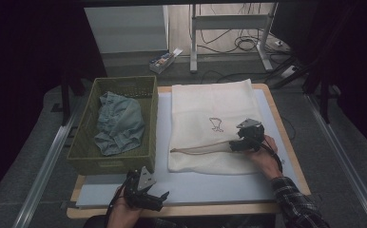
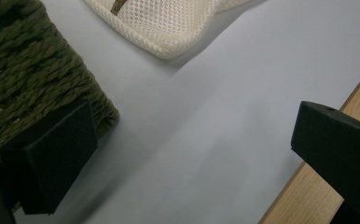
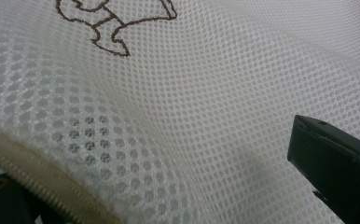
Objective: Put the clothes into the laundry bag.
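A white mesh laundry bag lies flat on the grey mat, with a brown stitched figure and a tan zipper near its front edge. My right gripper rests on the bag at the zipper's right end. In the right gripper view it is open, the mesh spans the gap between its jaws, and the zipper lies over the left jaw. My left gripper is held open near the table's front edge, beside the basket's corner, with bare mat between its jaws.
An olive woven basket stands at the left of the table and holds a crumpled blue-green garment. The grey mat ends at the wooden table edge. Cables and a metal frame stand on the floor beyond.
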